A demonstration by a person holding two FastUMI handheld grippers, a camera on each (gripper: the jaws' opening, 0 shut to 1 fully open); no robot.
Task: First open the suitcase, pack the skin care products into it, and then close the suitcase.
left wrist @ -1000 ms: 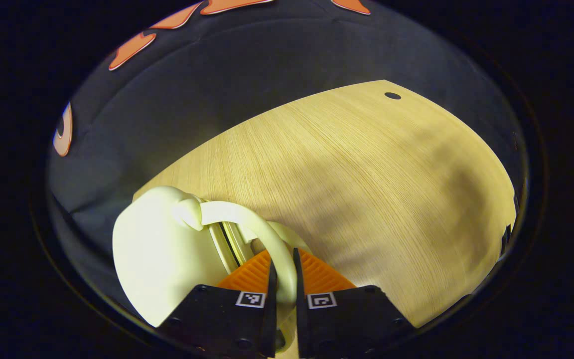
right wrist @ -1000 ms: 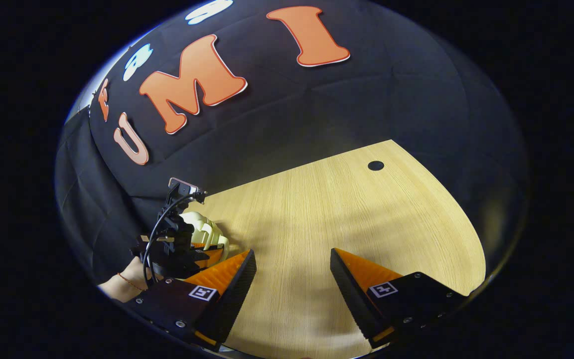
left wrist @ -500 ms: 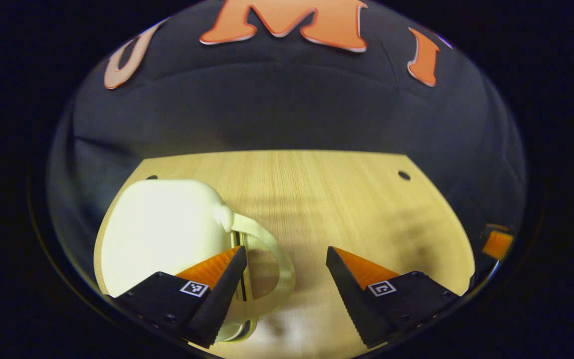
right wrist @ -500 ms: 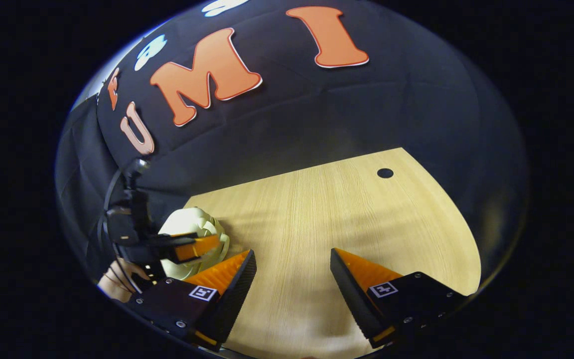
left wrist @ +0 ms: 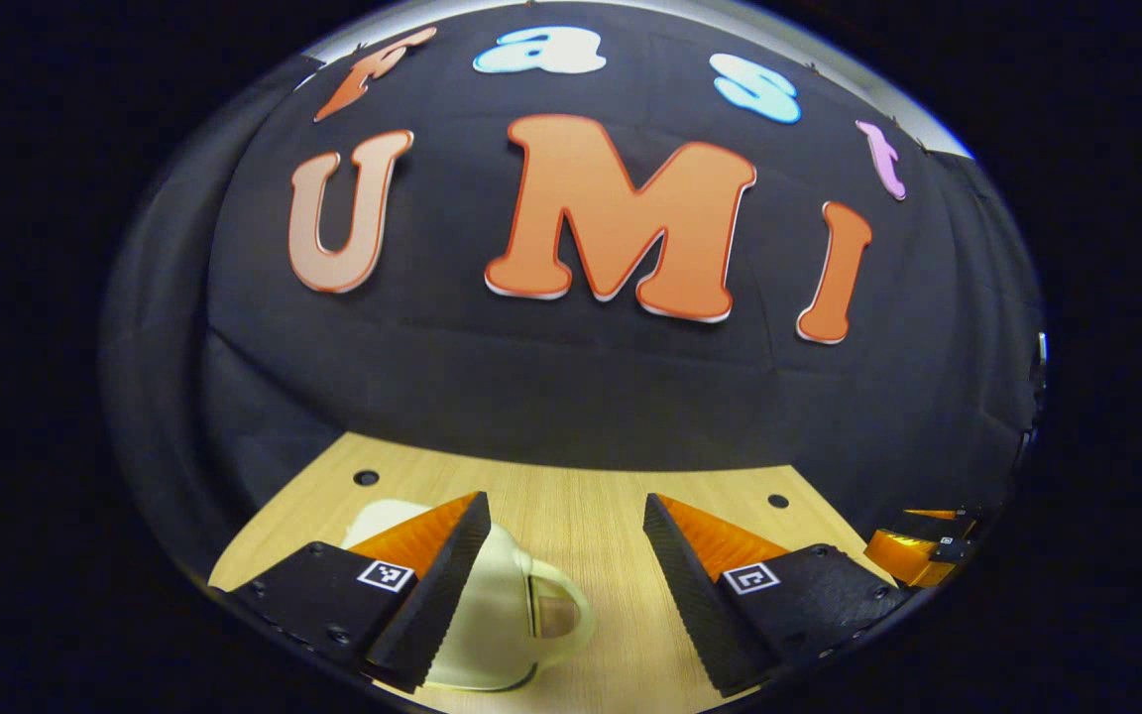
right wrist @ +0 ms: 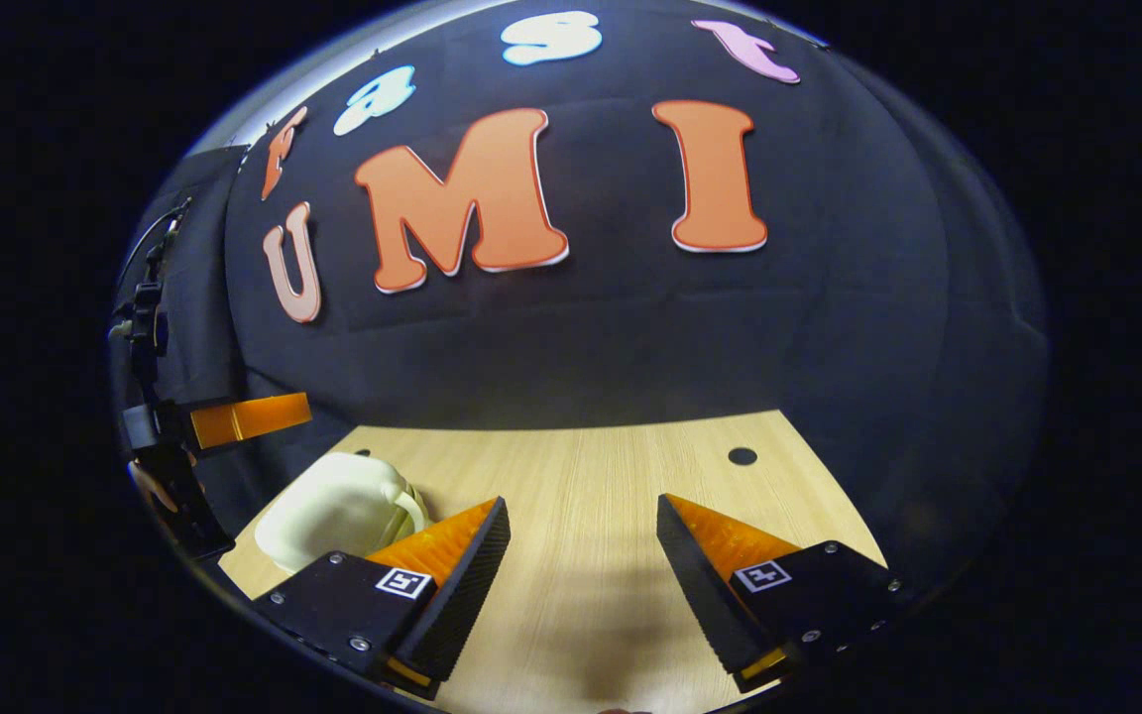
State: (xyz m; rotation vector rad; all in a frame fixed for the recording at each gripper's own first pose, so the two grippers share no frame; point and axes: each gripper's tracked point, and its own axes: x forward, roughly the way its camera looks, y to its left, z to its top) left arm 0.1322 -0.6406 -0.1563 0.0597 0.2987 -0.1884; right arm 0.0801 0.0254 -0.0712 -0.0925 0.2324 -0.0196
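A small cream suitcase [left wrist: 502, 615] lies shut on the wooden table [left wrist: 591, 516], its looped handle [left wrist: 571, 620] pointing right. My left gripper [left wrist: 566, 585] hovers open above it, the left finger in front of the case and nothing between the fingers. In the right gripper view the suitcase [right wrist: 333, 506] sits at the lower left, just beyond my open right gripper [right wrist: 581, 575]. The left gripper [right wrist: 234, 421] hangs above the case there, apart from it. No skin care products are in sight.
The table has small dark holes [left wrist: 366, 477] [right wrist: 742, 456] near its far corners. The booth's black cloth wall rises behind the table's far edge. The right gripper's orange finger [left wrist: 918, 550] shows at the far right of the left gripper view. Bare wood lies ahead of the right gripper.
My left gripper let go of the suitcase handle, opened, then rose and drew back from the case. The right gripper stayed open and tilted upward.
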